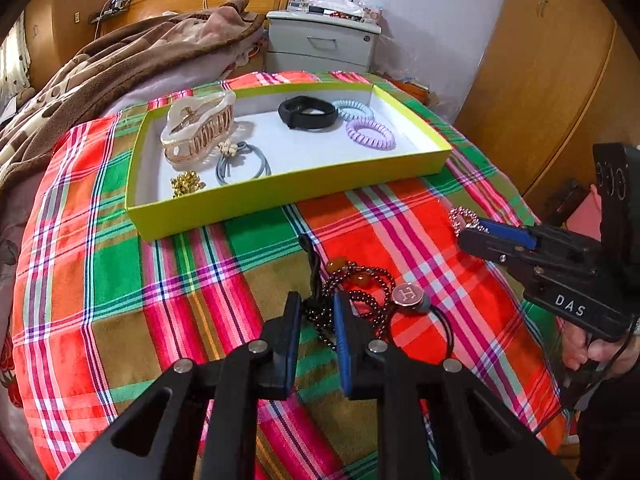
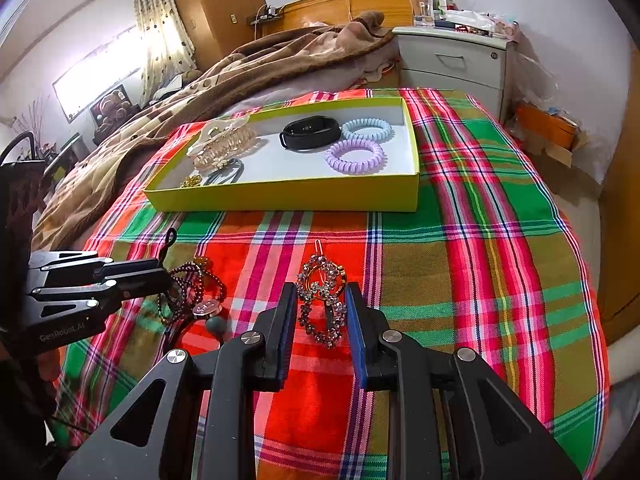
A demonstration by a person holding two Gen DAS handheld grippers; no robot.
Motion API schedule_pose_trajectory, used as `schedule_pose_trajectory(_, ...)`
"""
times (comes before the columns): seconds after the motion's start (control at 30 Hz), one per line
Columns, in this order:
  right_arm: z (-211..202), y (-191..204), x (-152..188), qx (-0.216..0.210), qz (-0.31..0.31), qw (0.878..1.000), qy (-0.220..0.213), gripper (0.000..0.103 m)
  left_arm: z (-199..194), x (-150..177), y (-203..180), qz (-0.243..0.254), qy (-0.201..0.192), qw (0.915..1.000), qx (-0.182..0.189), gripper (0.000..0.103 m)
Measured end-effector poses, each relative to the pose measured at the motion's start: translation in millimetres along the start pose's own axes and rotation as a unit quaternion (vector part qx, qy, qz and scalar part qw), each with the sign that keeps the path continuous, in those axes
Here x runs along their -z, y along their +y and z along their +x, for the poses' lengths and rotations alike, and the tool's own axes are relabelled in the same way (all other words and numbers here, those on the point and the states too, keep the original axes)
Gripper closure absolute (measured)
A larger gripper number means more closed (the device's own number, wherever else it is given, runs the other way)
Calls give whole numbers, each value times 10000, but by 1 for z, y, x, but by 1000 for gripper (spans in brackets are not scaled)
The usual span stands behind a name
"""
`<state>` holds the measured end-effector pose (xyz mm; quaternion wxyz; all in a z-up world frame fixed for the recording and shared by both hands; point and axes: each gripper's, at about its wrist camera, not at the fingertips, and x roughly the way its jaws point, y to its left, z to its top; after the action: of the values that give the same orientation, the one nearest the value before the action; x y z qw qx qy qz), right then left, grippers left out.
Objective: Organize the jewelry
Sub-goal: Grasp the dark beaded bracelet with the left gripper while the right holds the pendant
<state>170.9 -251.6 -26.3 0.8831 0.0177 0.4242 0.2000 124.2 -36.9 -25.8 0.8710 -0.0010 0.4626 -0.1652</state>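
Note:
A yellow-green tray on the plaid cloth holds a claw hair clip, a black band, blue and purple coil ties, a grey hair tie and gold beads. My left gripper is open, its fingers either side of a dark bead necklace. A hair tie with an "H" button lies beside it. My right gripper is open around a rhinestone hair clip on the cloth.
A brown blanket lies on the bed behind the tray. A white nightstand with clutter stands at the back. Wooden wardrobe doors are on the right. The plaid cloth extends right of the tray.

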Motion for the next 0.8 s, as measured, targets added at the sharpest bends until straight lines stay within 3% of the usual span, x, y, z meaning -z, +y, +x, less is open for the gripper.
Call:
schedule_pose_trajectory(0.47,-18,4,-10,59,-5,9998,-204,78,-30,-19,2,-64,-442,9988,207,86)
schedule_pose_trajectory(0.8,-28,8,-17,87,17,9993,-357,78,-42,-28,8,-34,-626,9979,148,90)
